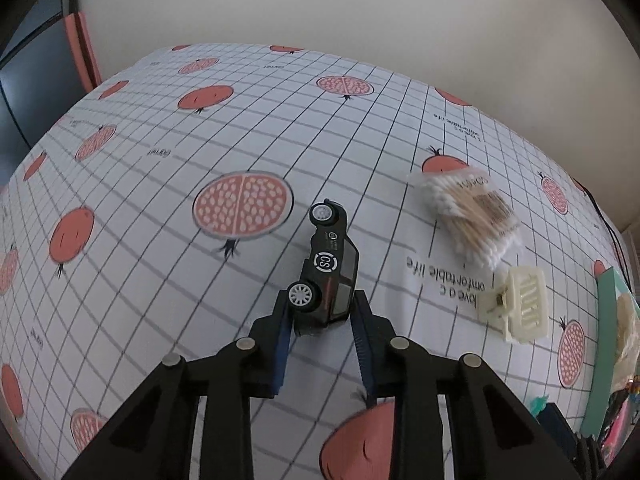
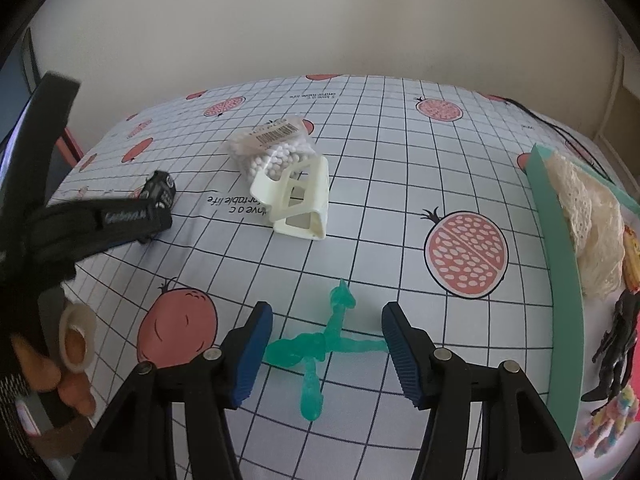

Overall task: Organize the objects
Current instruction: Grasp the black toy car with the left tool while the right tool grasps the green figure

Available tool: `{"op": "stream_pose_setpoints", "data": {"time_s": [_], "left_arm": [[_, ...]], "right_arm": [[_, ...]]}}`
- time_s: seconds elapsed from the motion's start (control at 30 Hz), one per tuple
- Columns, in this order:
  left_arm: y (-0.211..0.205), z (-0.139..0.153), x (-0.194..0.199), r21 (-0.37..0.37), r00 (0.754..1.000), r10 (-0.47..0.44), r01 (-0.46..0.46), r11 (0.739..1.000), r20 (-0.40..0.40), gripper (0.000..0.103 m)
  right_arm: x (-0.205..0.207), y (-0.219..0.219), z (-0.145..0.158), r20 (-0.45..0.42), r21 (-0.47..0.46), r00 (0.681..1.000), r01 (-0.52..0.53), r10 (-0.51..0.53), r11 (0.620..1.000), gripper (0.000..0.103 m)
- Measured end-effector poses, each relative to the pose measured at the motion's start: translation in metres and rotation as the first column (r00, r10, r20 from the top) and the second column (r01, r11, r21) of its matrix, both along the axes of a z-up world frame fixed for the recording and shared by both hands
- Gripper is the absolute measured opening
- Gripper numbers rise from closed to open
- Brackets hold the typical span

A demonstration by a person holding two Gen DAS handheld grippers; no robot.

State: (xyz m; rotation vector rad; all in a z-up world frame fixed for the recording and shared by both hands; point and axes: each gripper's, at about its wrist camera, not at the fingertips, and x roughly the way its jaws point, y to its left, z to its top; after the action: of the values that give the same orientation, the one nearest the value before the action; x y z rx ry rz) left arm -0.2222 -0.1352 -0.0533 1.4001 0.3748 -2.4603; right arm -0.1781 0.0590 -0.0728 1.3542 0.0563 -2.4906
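Left gripper points steeply down at the tabletop, which wears a white grid cloth printed with pomegranates. Its blue-padded fingers stand narrow and clamp the rear end of a black toy car; the car lies on its side, wheels facing left in the left wrist view, nose pointing away from the gripper. Landmark: the cream hair claw clip. The car sits to the left of the clip, apart from it. A clear bag of cotton swabs lies just beyond the clip, near it; in the right wrist view the clip overlaps the bag, contact unclear. Right gripper hovers on the near side of the clip, well apart from it, fingers about half open and straddling a translucent green figure that lies flat on the cloth; the pads do not press it, though the left pad looks close to one limb. To the right of the clip stands a teal-walled box holding cream lace and a black figure. A person's hand grips the left tool at the right wrist view's left edge.
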Motion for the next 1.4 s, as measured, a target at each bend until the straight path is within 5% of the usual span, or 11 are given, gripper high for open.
{"op": "stream_pose_setpoints", "data": {"time_s": [0.6,0.63,0.67,0.83,1.07,1.4], "left_arm": [[0.020,0.002,0.039,0.027,0.999,-0.004,0.002,1.000,0.042,0.029],[0.021,0.003,0.041,0.029,0.999,-0.005,0.004,1.000,0.043,0.029],[0.021,0.003,0.042,0.032,0.999,-0.006,0.005,0.999,0.044,0.029],[0.023,0.004,0.047,0.051,0.999,-0.003,0.000,0.999,0.049,0.028],[0.026,0.012,0.053,0.067,0.999,-0.009,0.007,0.998,0.031,0.027],[0.019,0.019,0.063,0.142,0.998,0.056,-0.059,0.988,0.023,0.027]], "right_arm": [[0.010,0.018,0.024,0.016,-0.044,1.000,-0.023,0.024,0.999,0.060],[0.010,0.019,0.025,0.016,-0.047,1.000,-0.025,0.026,0.999,0.055],[0.010,0.019,0.025,0.022,-0.042,0.999,-0.027,0.028,0.999,0.039],[0.011,0.025,0.028,0.040,-0.065,0.999,-0.030,0.033,0.997,0.038],[0.009,0.038,0.034,0.060,-0.142,0.998,-0.023,0.031,0.990,0.018],[0.000,0.056,0.021,0.144,-0.233,0.990,0.033,0.002,0.972,0.027]]}}
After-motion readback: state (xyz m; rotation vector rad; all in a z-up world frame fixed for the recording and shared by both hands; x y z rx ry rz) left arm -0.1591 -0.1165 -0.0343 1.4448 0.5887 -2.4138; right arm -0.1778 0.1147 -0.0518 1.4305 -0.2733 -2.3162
